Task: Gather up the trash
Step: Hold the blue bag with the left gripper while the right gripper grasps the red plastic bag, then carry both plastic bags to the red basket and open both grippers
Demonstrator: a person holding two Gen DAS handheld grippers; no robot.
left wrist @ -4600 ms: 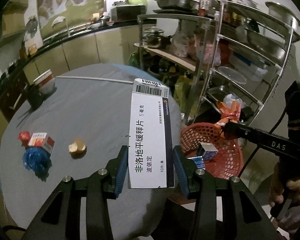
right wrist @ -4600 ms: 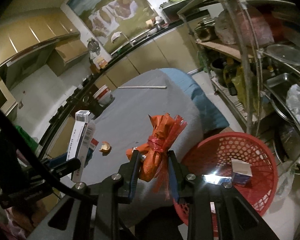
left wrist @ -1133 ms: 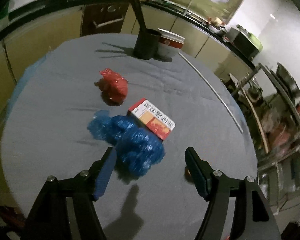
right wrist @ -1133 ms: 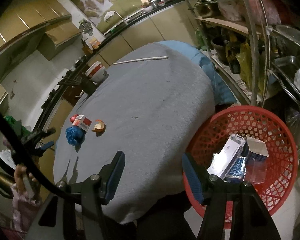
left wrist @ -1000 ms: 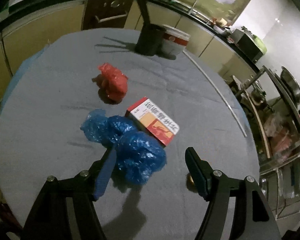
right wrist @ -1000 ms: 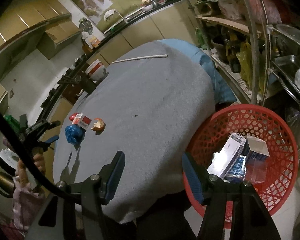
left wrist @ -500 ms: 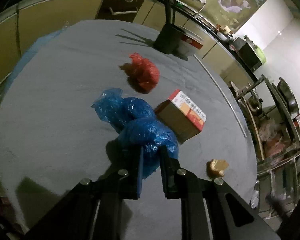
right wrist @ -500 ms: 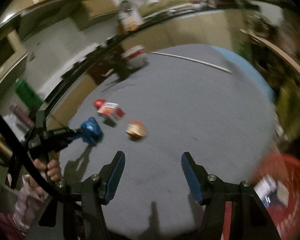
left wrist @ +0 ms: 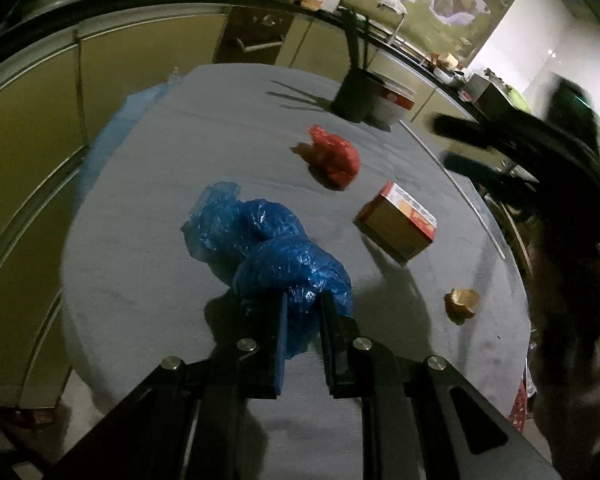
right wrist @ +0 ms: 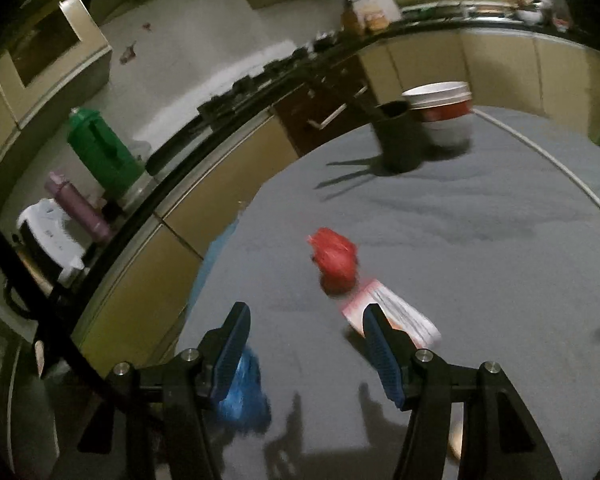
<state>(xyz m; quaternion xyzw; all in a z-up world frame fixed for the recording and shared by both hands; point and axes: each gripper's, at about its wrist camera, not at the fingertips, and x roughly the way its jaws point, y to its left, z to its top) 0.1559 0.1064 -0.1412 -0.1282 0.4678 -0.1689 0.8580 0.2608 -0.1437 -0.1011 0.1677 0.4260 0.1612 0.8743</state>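
Observation:
A crumpled blue plastic bag sits between the pads of my left gripper, which is shut on its near end over the grey round table. Beyond it lie a red plastic bag, a small red-and-white carton and a brown food scrap. My right gripper is open and holds nothing; it hovers above the table with the red bag ahead and the carton by its right finger. The blue bag shows blurred below its left finger. In the left wrist view the right gripper appears dark at the right.
A dark cup and a red-and-white tub stand at the table's far side, with a thin white rod lying along the right edge. Cabinets and a counter curve behind; a green jug stands on that counter.
My left gripper closed on the blue bag and drew it nearer. My right gripper swung away from the red basket, across the table to the red bag and carton.

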